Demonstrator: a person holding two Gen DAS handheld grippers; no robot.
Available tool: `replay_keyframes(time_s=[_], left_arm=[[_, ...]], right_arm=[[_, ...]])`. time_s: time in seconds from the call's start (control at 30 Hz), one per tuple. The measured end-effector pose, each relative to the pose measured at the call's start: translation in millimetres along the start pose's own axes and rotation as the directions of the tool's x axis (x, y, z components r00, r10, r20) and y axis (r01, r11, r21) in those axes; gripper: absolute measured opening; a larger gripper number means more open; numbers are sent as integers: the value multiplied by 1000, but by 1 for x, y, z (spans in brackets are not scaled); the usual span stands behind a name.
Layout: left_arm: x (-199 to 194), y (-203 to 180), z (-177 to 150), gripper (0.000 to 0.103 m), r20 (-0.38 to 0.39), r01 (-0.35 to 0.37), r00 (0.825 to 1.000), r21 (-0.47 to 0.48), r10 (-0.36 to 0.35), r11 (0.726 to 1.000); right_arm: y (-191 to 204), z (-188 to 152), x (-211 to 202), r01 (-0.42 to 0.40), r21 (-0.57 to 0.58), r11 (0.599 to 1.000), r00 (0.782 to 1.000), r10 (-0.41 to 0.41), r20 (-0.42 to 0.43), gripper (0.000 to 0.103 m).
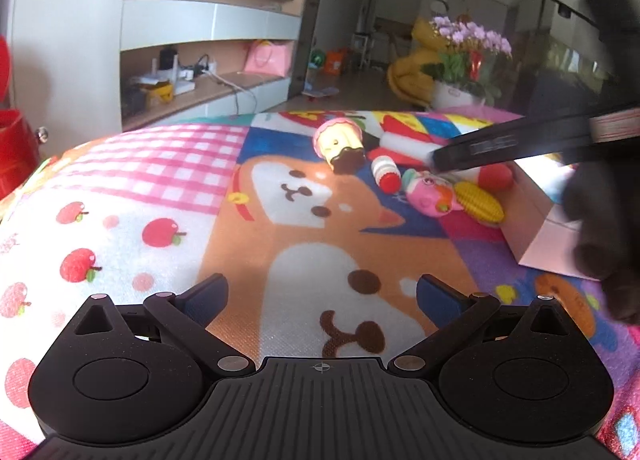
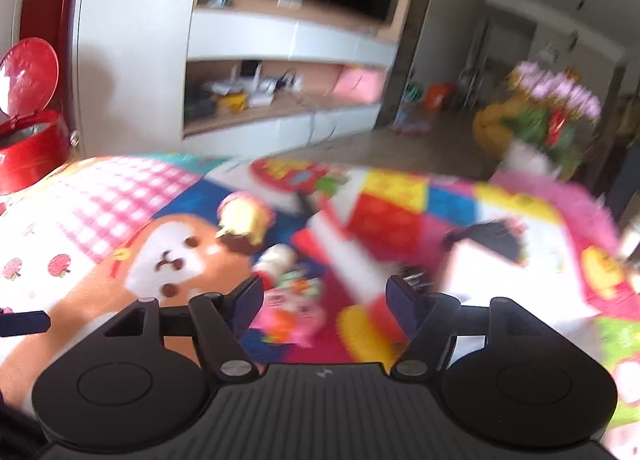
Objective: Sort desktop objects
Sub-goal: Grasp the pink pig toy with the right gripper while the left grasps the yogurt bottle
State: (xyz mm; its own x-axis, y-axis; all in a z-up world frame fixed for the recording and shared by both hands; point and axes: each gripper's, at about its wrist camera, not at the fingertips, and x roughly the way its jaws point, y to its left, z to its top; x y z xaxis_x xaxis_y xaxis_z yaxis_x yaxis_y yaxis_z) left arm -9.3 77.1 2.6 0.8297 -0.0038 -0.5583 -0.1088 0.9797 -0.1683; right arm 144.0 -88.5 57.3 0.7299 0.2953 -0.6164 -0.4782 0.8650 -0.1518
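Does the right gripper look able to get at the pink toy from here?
Probably yes: the right gripper is open with the pink toy just ahead between its fingers, nothing over it, though the corn crowds one side.

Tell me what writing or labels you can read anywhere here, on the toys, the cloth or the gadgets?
None can be read with certainty.
Right gripper: pale lettering along its finger, too blurred to read.
White flower pot: a small red mark, too small to read.
Patterned cloth: faint pink marks at its left edge, unreadable.
Left gripper: only a crosshair sign on its base, no words.
The right wrist view is blurred throughout.
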Motion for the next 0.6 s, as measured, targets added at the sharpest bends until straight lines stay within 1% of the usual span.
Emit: replay_keyframes(time_s=[0.07,0.17,0.27,0.33,0.37,0.4,0.47,0.6], left_arm=[[-1,2,0,103,1,8,1000,-7,-8,1000],[1,5,0,103,-12,19,1000,-34,-20,999],[2,10,-1,103,-18,28,999,-69,-30,997],[1,11,-1,103,-16,31,999,-72,-32,997],[1,11,-1,103,-17,31,999,-73,-32,997],[1,11,-1,103,-16,31,999,-73,-32,997],[1,11,-1,103,-17,31,999,-74,-32,997],[1,10,-1,103,-18,24,1000,-74,-26,997]], right_arm=[[7,3,20,0,18,1000,999,1,-40,69],[19,0,39,25,-2,1000,997,-25,-67,71],[19,-6,46,35,7,999,995,-34,-96,72],[17,-12,45,30,13,999,993,-28,-111,72],[17,-15,46,27,4,1000,992,-26,-123,66],[19,-17,46,24,-8,1000,990,-25,-138,49],[20,-20,37,24,-18,1000,990,-26,-135,49],[21,-33,-9,-42,-43,998,996,39,-83,48]])
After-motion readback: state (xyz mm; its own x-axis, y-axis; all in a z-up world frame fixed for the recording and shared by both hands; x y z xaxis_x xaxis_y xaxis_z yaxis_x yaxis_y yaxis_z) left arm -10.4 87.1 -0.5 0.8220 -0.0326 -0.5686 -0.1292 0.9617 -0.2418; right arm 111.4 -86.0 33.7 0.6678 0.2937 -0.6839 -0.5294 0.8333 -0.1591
